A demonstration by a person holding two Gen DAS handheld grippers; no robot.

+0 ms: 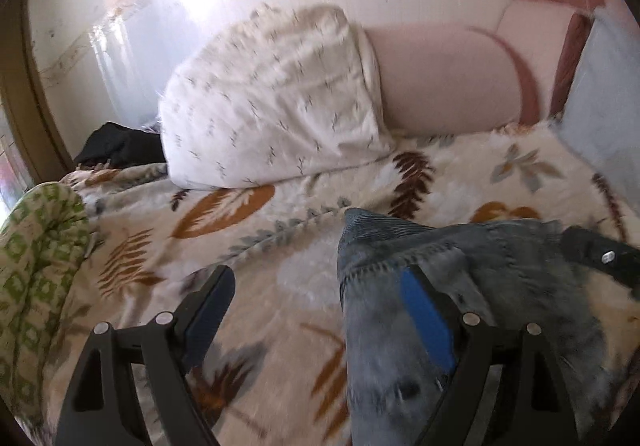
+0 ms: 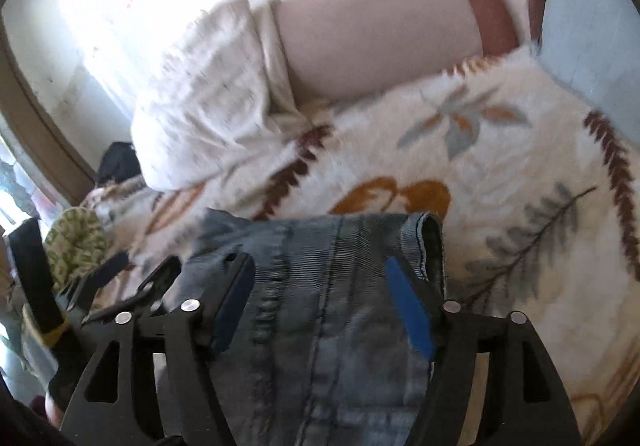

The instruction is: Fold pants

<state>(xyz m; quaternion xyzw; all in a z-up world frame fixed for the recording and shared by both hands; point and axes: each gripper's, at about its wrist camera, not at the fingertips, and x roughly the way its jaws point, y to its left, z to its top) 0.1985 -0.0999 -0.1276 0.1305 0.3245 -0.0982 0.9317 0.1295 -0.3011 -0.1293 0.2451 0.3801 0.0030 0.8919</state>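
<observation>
Blue-grey denim pants (image 1: 472,286) lie on a cream leaf-patterned blanket (image 1: 280,246). In the left wrist view my left gripper (image 1: 320,286) is open; its right finger (image 1: 424,314) rests on the pants' left edge and its left finger is over bare blanket. In the right wrist view the pants (image 2: 328,286) run from the bottom up to a hem near the middle. My right gripper (image 2: 320,286) is open, its fingers apart above the denim. The left gripper (image 2: 120,286) shows at the left of that view, and the right gripper (image 1: 600,254) at the right of the left wrist view.
A white patterned pillow (image 1: 272,97) and a pink bolster (image 1: 448,77) lie at the head of the bed. A green patterned cloth (image 1: 36,266) lies at the left edge. A dark garment (image 1: 120,145) sits by the wall. A light blue cushion (image 1: 600,97) stands at the right.
</observation>
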